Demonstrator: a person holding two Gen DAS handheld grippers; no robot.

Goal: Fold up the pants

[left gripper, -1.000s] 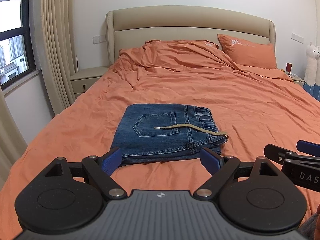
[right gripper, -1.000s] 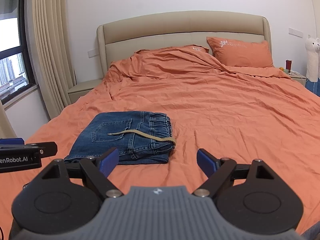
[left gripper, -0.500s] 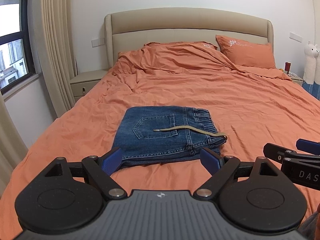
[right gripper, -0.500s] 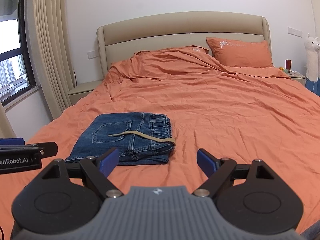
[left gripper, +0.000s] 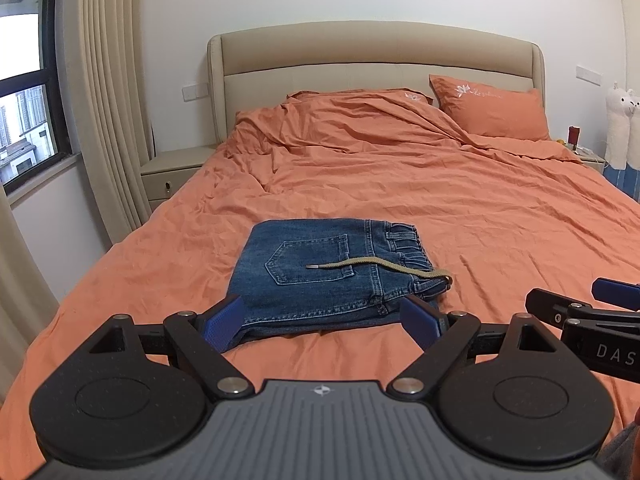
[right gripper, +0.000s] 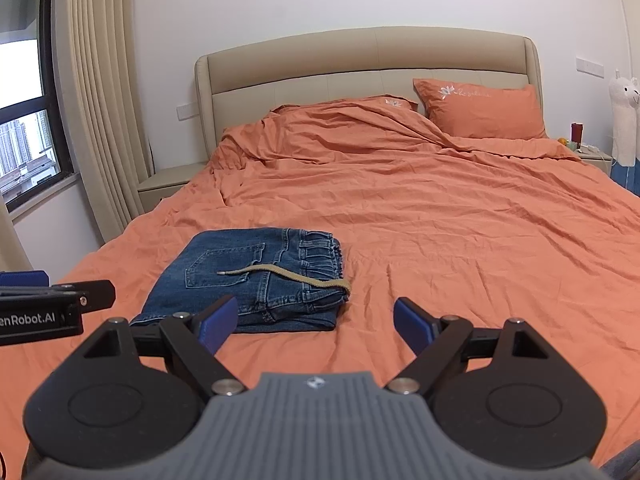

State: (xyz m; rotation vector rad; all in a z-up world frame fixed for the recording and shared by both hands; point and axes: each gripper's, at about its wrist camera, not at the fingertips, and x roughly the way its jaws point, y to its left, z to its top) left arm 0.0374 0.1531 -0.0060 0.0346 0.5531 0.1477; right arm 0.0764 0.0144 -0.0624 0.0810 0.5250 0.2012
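Note:
Blue denim pants (left gripper: 320,276) (right gripper: 256,280) lie folded into a compact rectangle on the orange bed sheet (left gripper: 480,216) (right gripper: 460,232), back pocket up, with a tan drawstring (left gripper: 380,267) (right gripper: 288,272) trailing across the top. My left gripper (left gripper: 322,322) hangs open just in front of the near edge of the pants, holding nothing. To the right of the pants my right gripper (right gripper: 316,324) is open and empty too, above bare sheet. Each gripper shows at the edge of the other's view.
A beige padded headboard (left gripper: 376,56) and an orange pillow (left gripper: 492,108) are at the far end. A nightstand (left gripper: 172,168) and curtains (left gripper: 104,92) stand on the left by a window; a white plush toy (right gripper: 624,116) and another nightstand (right gripper: 592,156) are on the right.
Both grippers have drawn back and risen slightly from the folded pants, which look a little farther away. The pants have not moved; both grippers stay open.

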